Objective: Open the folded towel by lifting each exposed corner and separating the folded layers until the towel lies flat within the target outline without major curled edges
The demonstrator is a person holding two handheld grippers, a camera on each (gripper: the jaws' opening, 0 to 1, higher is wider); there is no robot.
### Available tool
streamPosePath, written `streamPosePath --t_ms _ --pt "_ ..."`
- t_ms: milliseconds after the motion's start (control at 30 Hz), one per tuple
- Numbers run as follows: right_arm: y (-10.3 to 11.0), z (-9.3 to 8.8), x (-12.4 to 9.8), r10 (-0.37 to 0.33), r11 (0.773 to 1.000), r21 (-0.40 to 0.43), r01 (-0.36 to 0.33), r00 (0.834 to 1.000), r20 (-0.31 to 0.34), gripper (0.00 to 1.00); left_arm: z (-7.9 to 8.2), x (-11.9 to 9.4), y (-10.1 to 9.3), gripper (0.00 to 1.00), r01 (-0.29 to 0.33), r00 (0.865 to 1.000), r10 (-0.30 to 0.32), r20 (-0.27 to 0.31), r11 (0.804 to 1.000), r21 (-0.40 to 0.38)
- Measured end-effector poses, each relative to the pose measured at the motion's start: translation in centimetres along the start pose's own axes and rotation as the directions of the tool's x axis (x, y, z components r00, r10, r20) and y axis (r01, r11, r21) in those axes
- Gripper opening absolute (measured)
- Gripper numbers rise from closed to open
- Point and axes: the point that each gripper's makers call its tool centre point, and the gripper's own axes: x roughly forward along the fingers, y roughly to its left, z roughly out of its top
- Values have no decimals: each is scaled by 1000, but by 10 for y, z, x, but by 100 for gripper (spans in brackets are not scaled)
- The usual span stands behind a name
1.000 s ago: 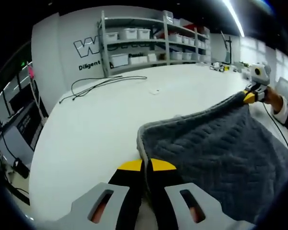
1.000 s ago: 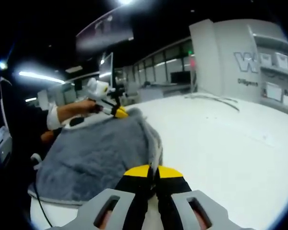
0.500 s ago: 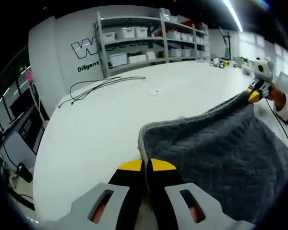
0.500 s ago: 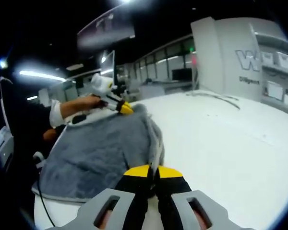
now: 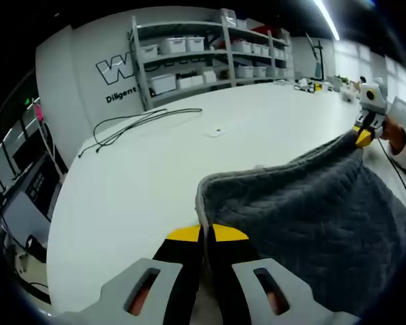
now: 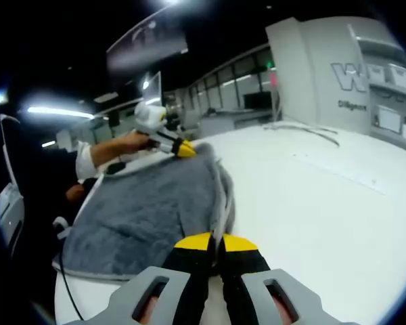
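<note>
Both grippers, left gripper [image 5: 204, 233] and right gripper [image 6: 216, 242], pinch corners of the grey quilted towel [image 5: 304, 210], stretched above the white worktop [image 5: 149, 169]; spreading step underway, next probably lowering it flat.

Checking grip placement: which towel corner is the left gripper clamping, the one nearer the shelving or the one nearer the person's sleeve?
The left gripper pinches the towel corner nearer the shelving; the right gripper holds the other.
</note>
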Motion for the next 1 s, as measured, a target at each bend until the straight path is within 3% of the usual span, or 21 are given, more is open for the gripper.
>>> streamPosePath --t_ms 533,800,1000 --pt "5 -11 -13 26 1000 -13 -26 998 -62 0 10 22 -14 3 -7 1000 9 -28 998 62" --pt "11 -19 -20 25 996 -83 -36 992 -128 0 19 35 -19 3 -8 1000 10 -22 997 77" --pt "9 -23 -25 30 997 -71 -40 989 -143 0 21 46 -24 3 -9 1000 11 -21 996 85"
